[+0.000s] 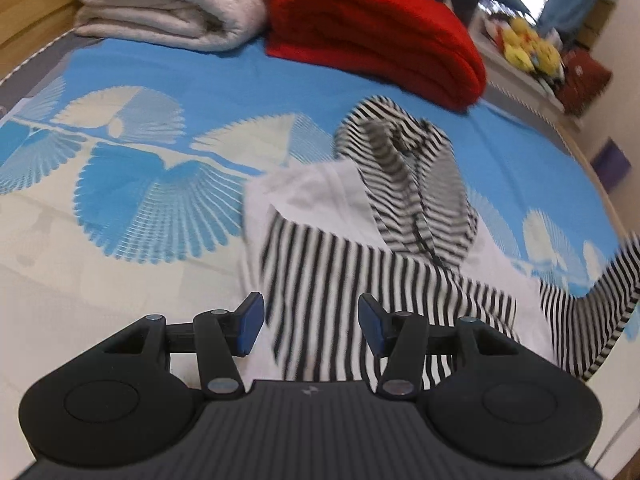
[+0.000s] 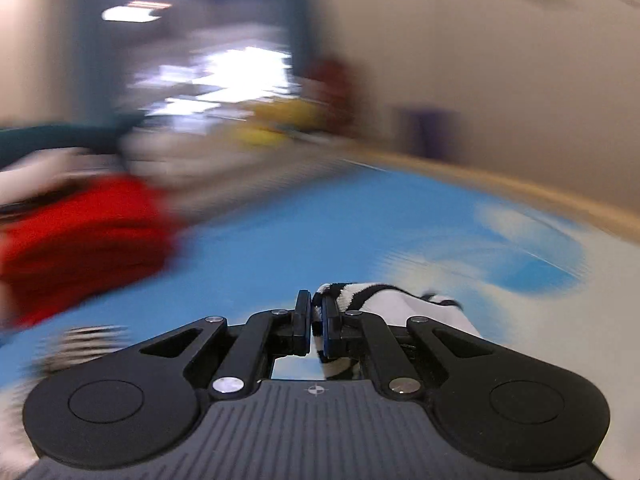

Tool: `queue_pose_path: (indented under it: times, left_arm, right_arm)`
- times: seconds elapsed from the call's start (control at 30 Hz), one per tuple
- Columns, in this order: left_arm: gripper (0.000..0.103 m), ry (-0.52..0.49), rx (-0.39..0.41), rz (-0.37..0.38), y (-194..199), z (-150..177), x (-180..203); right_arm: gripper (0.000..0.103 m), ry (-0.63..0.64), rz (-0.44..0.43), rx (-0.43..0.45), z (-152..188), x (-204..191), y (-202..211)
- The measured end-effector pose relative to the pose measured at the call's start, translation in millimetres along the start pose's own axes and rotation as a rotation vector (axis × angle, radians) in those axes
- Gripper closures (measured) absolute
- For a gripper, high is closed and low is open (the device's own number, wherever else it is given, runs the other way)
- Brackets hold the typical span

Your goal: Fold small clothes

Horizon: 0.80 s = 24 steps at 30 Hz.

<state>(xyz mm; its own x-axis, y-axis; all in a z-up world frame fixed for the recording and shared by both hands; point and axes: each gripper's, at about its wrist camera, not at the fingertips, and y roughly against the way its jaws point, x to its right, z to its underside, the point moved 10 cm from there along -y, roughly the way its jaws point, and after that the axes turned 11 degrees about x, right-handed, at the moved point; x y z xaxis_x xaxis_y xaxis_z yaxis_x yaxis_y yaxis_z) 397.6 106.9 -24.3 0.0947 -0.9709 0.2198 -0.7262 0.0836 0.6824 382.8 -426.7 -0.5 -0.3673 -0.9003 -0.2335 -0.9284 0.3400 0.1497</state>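
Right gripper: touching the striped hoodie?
Touching. The right wrist view shows the right gripper shut on a fold of the striped hoodie, fabric pinched between its fingers.

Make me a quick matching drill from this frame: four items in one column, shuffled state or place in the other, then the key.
Items:
1. left gripper
2. right gripper
3. red blanket
4. striped hoodie

States or places:
A. folded, at the far end of the bed
B. jaws open, holding nothing
C. spread on the bed, not yet folded
D. jaws shut on striped fabric

Pairs: 1-B, 2-D, 3-A, 4-C
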Motion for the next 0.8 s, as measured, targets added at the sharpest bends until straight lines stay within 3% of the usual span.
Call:
queue_pose_path:
  times: [0.1, 0.13, 0.2, 0.3, 0.37, 0.47, 0.53, 0.6, 0.8]
  left_arm:
    - [0.046, 0.060, 0.017, -0.012, 4, -13, -18]
    - [0.046, 0.074, 0.019, -0.014, 5, -16, -23]
    - [0.046, 0.097, 0.024, -0.015, 7, -21, -29]
    - [0.046, 0.116, 0.023, -0.017, 7, -23, -33]
    - [0.046, 0.120, 0.019, -0.019, 6, -21, -32]
    - [0.048, 0.108, 0.003, -0.013, -1, -14, -26]
    - [0.057, 0.102, -0.012, 0.002, -9, -7, -20]
    - [0.074, 0.109, -0.039, 0.028, -20, 3, -13]
    - [0.075, 0.187, -0.161, 0.082, -64, 44, 0]
  right_arm:
    - [0.096, 0.023, -0.405, -0.046, 8, -124, 46]
    - [0.092, -0.015, -0.521, -0.112, 18, -155, 62]
    - [0.087, -0.091, -0.648, -0.306, 44, -192, 81]
    - [0.084, -0.108, -0.567, -0.455, 64, -198, 88]
    - [0.082, -0.145, -0.485, -0.493, 62, -186, 84]
    - [0.076, -0.210, -0.397, -0.456, 48, -159, 76]
    - [0.071, -0.211, -0.358, -0.404, 49, -152, 73]
    - [0.068, -0.201, -0.300, -0.402, 64, -142, 67]
    - [0.068, -0.236, -0.250, -0.613, 134, -135, 48]
